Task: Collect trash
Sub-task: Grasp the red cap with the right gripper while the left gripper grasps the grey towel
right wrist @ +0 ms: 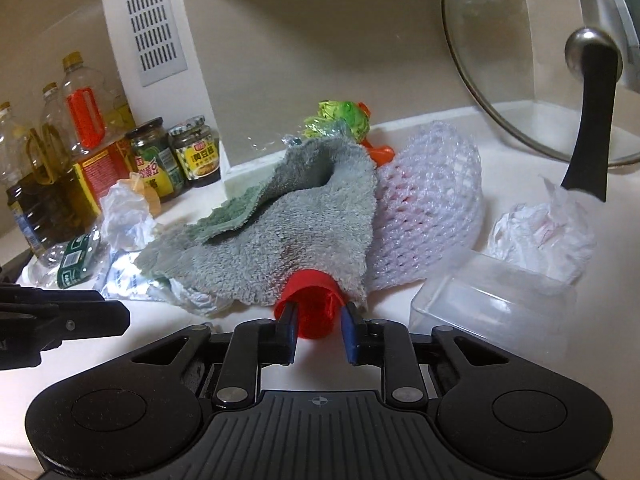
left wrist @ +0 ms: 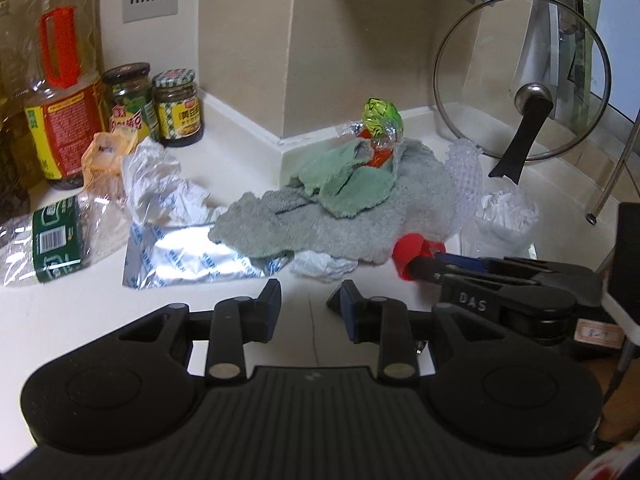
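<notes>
A red plastic cup [right wrist: 316, 304] lies on its side at the near edge of a grey towel [right wrist: 280, 240] on the white counter. My right gripper [right wrist: 318, 320] has its blue pads against the cup's two sides; the left wrist view shows the same grip on the cup [left wrist: 412, 252]. My left gripper [left wrist: 310, 300] is open over bare counter with nothing between its fingers. Just ahead of it lie a silver foil pouch [left wrist: 192, 256] and a crumpled white bag [left wrist: 156, 176]. A green-yellow wrapper [left wrist: 380, 116] sits on top of a green cloth [left wrist: 344, 184].
A foam fruit net [right wrist: 428, 208], crumpled tissue [right wrist: 540, 232] and a clear plastic box [right wrist: 492, 308] lie to the right. A glass lid [left wrist: 520, 76] leans on the back wall. Jars [left wrist: 176, 108], an oil bottle [left wrist: 60, 80] and a wrapped green packet [left wrist: 56, 240] stand at the left.
</notes>
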The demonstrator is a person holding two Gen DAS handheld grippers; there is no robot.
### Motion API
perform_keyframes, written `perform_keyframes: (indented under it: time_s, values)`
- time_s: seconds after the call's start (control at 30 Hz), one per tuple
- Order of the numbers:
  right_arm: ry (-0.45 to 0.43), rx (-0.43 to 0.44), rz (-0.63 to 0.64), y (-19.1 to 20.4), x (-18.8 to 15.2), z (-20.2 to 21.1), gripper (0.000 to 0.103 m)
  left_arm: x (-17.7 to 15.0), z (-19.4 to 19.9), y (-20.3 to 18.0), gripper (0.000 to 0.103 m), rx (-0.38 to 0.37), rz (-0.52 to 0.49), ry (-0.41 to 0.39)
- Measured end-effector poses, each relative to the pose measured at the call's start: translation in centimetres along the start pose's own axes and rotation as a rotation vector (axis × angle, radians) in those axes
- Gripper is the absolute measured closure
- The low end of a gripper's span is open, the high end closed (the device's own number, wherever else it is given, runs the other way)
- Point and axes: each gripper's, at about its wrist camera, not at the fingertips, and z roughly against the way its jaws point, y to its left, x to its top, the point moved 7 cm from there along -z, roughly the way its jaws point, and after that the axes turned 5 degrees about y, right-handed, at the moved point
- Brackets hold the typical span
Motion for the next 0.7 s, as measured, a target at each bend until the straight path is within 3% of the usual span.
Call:
perform_keyframes:
  time_s: [0.07,0.13,0.47,0.7]
  values:
    - [0.005,0.006,-0.017,-0.3,0.0,-0.3,0.096,0.3,-0.2,-0.3,0.074,-0.003,-0.01,-0.002]
    - [-0.008,0.012,-0.033,-0.6,0.0,-0.2,0.098,0.6,-0.4,-0.6,0.073,-0.008,-0.023,-0.008]
    - [-0.095,-0.013,-0.108,-2.7,1.0,4.5,0.099,3.0,-2.0,-3.0,0.072,-0.024,-0.121,-0.046]
    - [-0.143,-0.012,-0.166,-4.7,1.8,7.6,0.099,4.5,-4.3,-4.2,0.072,0.021,-0.257,-0.055]
